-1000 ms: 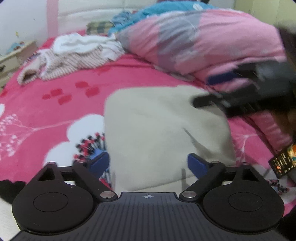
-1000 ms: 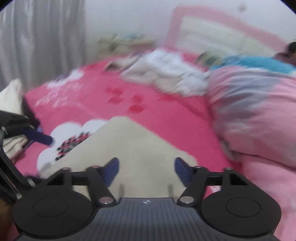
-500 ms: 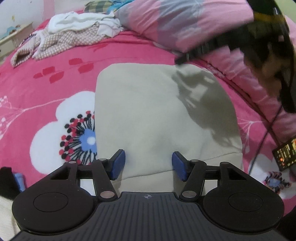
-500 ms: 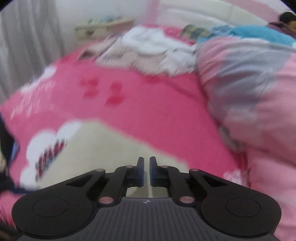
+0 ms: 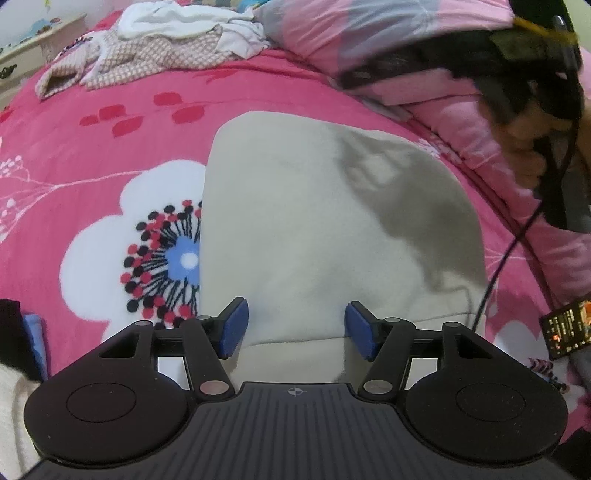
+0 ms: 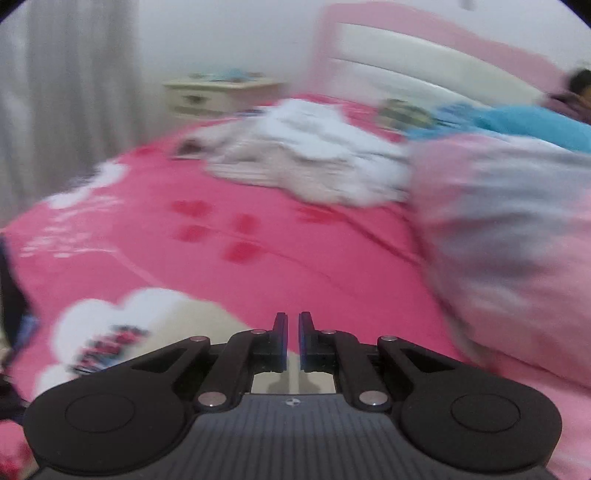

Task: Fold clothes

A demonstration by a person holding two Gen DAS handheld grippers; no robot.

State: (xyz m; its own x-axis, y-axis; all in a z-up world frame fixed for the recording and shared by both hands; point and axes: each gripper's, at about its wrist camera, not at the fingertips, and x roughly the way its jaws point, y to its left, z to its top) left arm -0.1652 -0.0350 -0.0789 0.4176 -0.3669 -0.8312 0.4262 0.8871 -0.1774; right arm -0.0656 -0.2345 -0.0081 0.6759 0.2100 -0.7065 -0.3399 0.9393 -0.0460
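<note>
A beige folded garment [image 5: 314, 221] lies flat on the pink flowered bedspread [image 5: 92, 177]. My left gripper [image 5: 295, 328] hangs over its near edge, blue pads apart and clear of the cloth; its jaws are opening. The near fold sits below the gap between them. In the blurred right wrist view only a corner of the beige garment [image 6: 218, 317] shows, just left of my right gripper [image 6: 291, 339]. That gripper is shut with nothing visible between its pads and points across the bed. A dark blurred shape [image 5: 399, 70] at the top right of the left wrist view casts a shadow on the garment.
A heap of unfolded clothes [image 5: 166, 44] lies at the far side of the bed [image 6: 306, 158]. A bulky pink quilt [image 5: 369, 29] fills the right [image 6: 498, 240]. A person's head and a cable are at the right edge, with a small lit screen [image 5: 569, 328] below. A nightstand [image 6: 218, 92] stands behind.
The right gripper went from open to shut and swung off the beige garment toward the bed's far side. The left gripper's jaws narrowed and it tipped down over the garment's near edge.
</note>
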